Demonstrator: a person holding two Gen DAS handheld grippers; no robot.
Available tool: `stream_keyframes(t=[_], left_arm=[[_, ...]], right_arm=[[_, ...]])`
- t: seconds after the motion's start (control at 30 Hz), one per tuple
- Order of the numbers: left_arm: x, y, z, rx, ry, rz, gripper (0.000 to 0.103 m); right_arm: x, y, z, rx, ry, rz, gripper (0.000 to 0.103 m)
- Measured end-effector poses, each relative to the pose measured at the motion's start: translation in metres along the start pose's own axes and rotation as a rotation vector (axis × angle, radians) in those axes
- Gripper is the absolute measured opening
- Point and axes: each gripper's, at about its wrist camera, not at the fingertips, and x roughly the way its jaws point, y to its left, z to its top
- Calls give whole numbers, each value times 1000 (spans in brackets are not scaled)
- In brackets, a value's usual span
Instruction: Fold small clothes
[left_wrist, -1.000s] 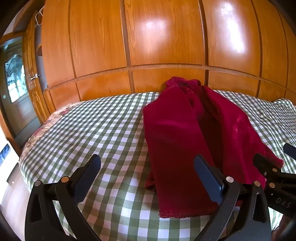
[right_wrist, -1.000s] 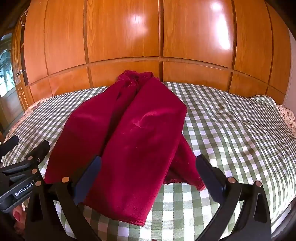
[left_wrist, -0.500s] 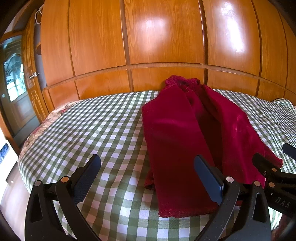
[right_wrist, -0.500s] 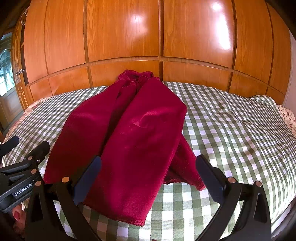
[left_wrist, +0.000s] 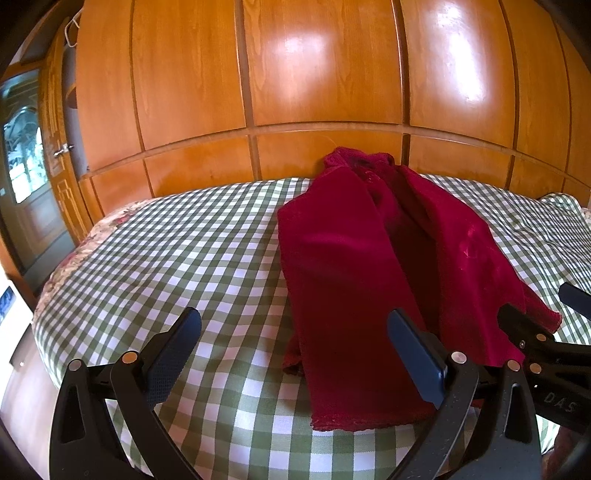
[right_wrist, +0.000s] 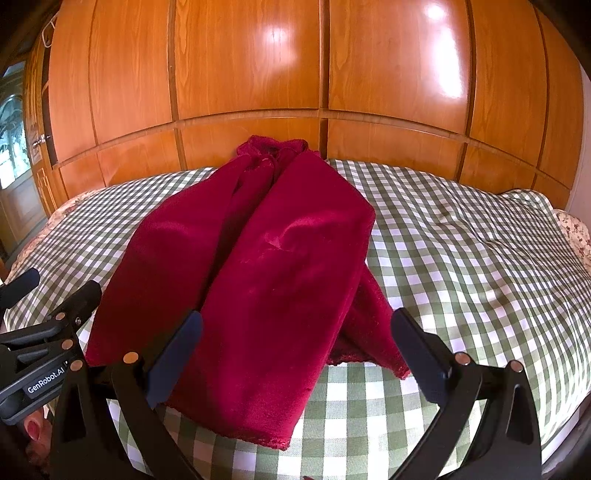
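A dark red velvet garment (left_wrist: 354, 266) lies on the green-and-white checked bed (left_wrist: 184, 258), both sides folded in toward its middle, collar at the far end. It also shows in the right wrist view (right_wrist: 266, 266). My left gripper (left_wrist: 295, 354) is open and empty, hovering above the garment's near left hem. My right gripper (right_wrist: 295, 354) is open and empty, above the near right hem. Each gripper shows at the edge of the other's view: the right one (left_wrist: 546, 347), the left one (right_wrist: 44, 332).
A tall wooden wardrobe wall (left_wrist: 332, 74) stands right behind the bed. A door with a glass pane (left_wrist: 22, 155) is at the far left. The bed's near edge (right_wrist: 554, 435) drops off at the right. Checked sheet (right_wrist: 461, 240) extends on both sides of the garment.
Both views have shifted very slightly. The garment has not moved and both grippers stay open.
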Motion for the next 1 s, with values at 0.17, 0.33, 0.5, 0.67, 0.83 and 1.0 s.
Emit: stream_keyframes(t=[0.17,0.33,0.5,0.67,0.83,1.0], left_arm=[[2,1,0,-4,10,-7,99],[4,2,-1,-3,20,-13,99],[5,2,-1,-4,23,-17,99],[7,3,-1,-8,41,-53,99],[10,2,-3,-13,55,-74,99],[21,8,-3,-41,100,-111,99]], right_arm=[[1,2,0,-9,0,-7,101],[1,2,1,-16,2,-10,101],[0,2,1,-19,-2,-13,101],[0,-1,2,-7,-8,-14,101],[1,-1,2,0,-9,4,101],[3,0,1,-4,-18,29,101]])
